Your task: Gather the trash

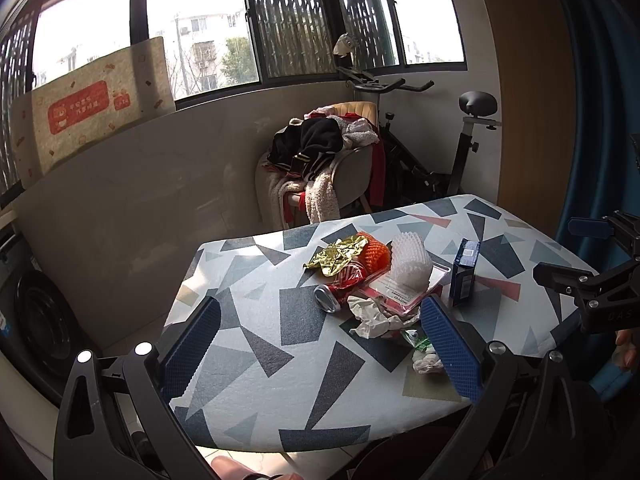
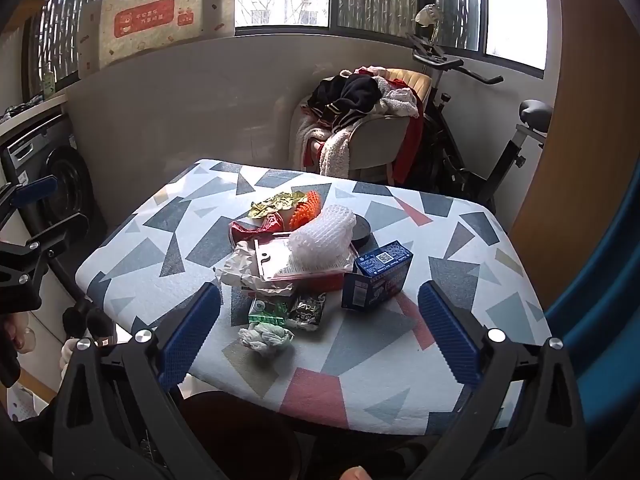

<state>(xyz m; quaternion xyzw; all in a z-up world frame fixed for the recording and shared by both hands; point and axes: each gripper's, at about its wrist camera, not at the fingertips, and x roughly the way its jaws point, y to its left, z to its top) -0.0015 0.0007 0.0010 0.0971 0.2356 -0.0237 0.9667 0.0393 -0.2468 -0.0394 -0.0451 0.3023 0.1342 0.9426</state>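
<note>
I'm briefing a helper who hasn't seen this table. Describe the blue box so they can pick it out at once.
Find the table with the grey, blue and pink triangle-patterned cover. A trash pile sits mid-table; the blue box stands at its right edge in the right wrist view, beside the white foam netting. It is the only rigid, dark blue, printed carton; everything nearby is crumpled or soft.

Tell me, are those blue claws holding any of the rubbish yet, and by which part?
Nothing is held. The left gripper and right gripper both stand wide open above the table, short of the trash pile.
</note>
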